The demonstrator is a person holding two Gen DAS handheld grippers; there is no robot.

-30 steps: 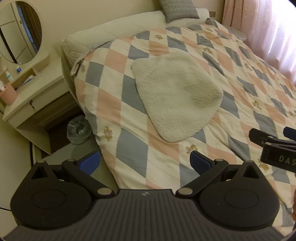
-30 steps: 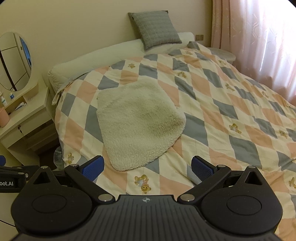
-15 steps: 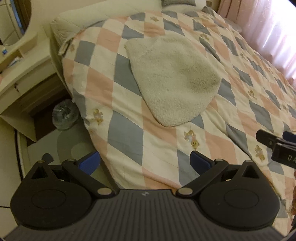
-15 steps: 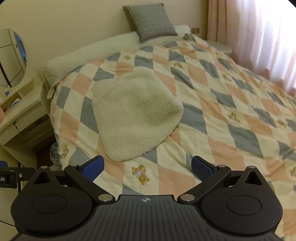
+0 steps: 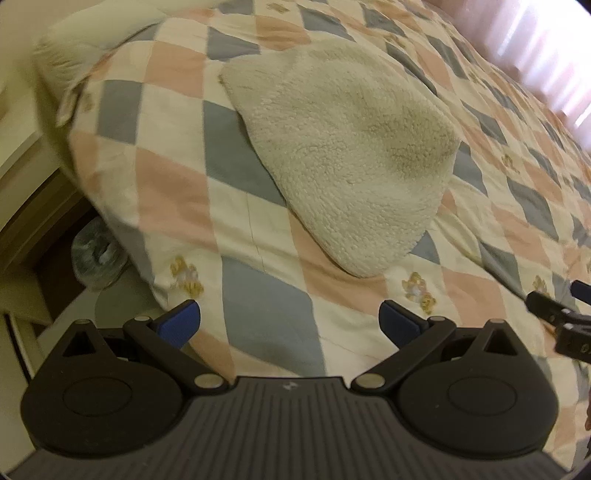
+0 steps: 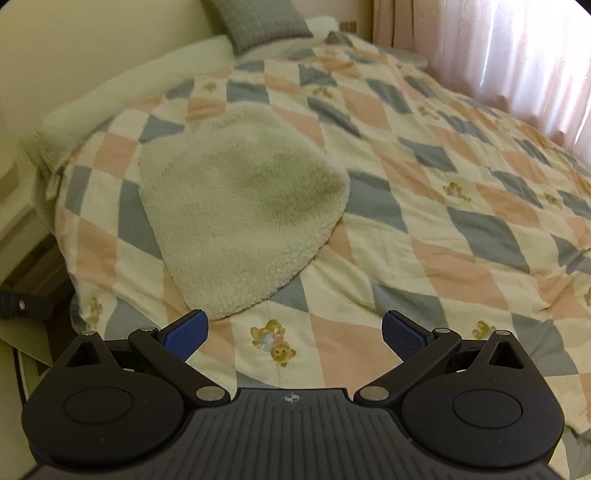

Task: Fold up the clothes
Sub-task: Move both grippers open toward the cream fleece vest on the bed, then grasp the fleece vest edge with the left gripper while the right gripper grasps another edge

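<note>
A cream fleece garment (image 5: 343,147) lies folded into a rounded pad on the checked quilt (image 5: 266,306), seen also in the right wrist view as the fleece garment (image 6: 240,218). My left gripper (image 5: 290,321) is open above the quilt's near edge, short of the fleece's near tip. My right gripper (image 6: 295,334) is open too, just in front of the fleece's near edge, nothing between its fingers. The right gripper's tip (image 5: 557,314) shows at the right edge of the left wrist view.
The quilt (image 6: 461,229) covers a wide bed with a grey cushion (image 6: 258,22) at the head and pink curtains (image 6: 498,51) on the right. A pale bedside unit (image 5: 22,162) and a clear bag (image 5: 96,254) on the floor stand left of the bed.
Both grippers have moved forward and lower toward the bed, so the fleece garment looks larger and nearer. Both stay open. The garment has not moved.
</note>
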